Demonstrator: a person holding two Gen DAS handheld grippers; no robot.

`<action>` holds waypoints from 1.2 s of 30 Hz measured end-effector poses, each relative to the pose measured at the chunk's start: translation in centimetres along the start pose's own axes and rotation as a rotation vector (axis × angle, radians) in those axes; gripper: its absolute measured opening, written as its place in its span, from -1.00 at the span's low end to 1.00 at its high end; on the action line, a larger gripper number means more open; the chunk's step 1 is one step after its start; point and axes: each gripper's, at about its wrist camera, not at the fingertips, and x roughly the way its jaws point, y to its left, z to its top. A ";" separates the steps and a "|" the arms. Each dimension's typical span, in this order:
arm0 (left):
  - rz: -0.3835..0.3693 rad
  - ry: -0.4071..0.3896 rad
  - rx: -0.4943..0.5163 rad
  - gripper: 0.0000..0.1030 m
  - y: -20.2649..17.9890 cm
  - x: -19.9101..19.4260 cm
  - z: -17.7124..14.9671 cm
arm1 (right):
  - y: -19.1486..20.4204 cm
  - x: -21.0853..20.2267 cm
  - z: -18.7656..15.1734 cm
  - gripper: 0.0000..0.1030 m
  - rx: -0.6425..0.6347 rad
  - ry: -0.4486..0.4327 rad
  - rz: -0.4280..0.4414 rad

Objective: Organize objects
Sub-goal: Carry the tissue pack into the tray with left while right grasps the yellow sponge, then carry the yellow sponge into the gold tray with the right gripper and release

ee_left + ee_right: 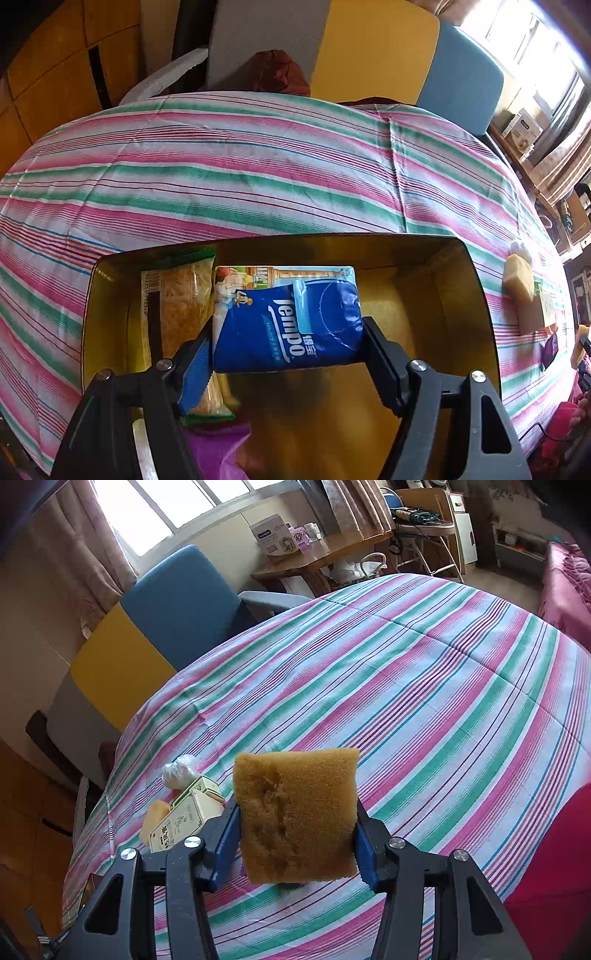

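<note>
Blue-padded fingers (pixel 195 369) of the left gripper (pixel 286 363) are closed on a blue plastic-wrapped Tempo tissue pack (pixel 288 321), clamped across its two short ends. The pack hangs just above the floor of a gold-coloured rectangular tray (pixel 476 295). Inside the tray, at its left side, lies a clear-wrapped snack packet with green ends (pixel 181 314); whether the pack touches it cannot be told. The tray rests on a pink, green and white striped cloth (pixel 258 166).

The right gripper (pixel 297 843) holds a tan square foam sponge (pixel 295 812) by its two side edges, raised clear of the striped cloth. To its left on the cloth lie a cream-and-green cardboard box (pixel 188 812), a second tan sponge (pixel 155 819) and a white crumpled bag (pixel 179 771).

Handling, as judged:
- Tissue pack: light, soft, slick film. Grip across the ends.
- Sponge: very light, compressible. Grip at mid-edges with light pressure.
</note>
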 end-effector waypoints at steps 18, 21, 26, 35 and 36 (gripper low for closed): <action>0.030 -0.060 0.052 0.59 1.5 -1.8 1.2 | 0.2 0.1 -0.1 0.07 -0.006 0.006 -0.011; -0.006 -0.116 0.040 0.59 2.5 -5.0 0.9 | 0.2 0.2 -0.1 0.06 -0.010 0.010 -0.008; -0.024 -0.251 -0.005 0.60 5.4 -11.3 -2.2 | 0.4 0.2 -0.2 0.06 -0.017 0.009 0.003; -0.003 -0.297 -0.193 0.57 12.6 -15.4 -10.5 | 6.8 -1.1 -3.0 0.06 -0.226 0.051 0.070; -0.001 -0.289 -0.208 0.57 13.3 -15.3 -11.1 | 8.5 -1.6 -3.8 0.06 -0.262 0.056 0.096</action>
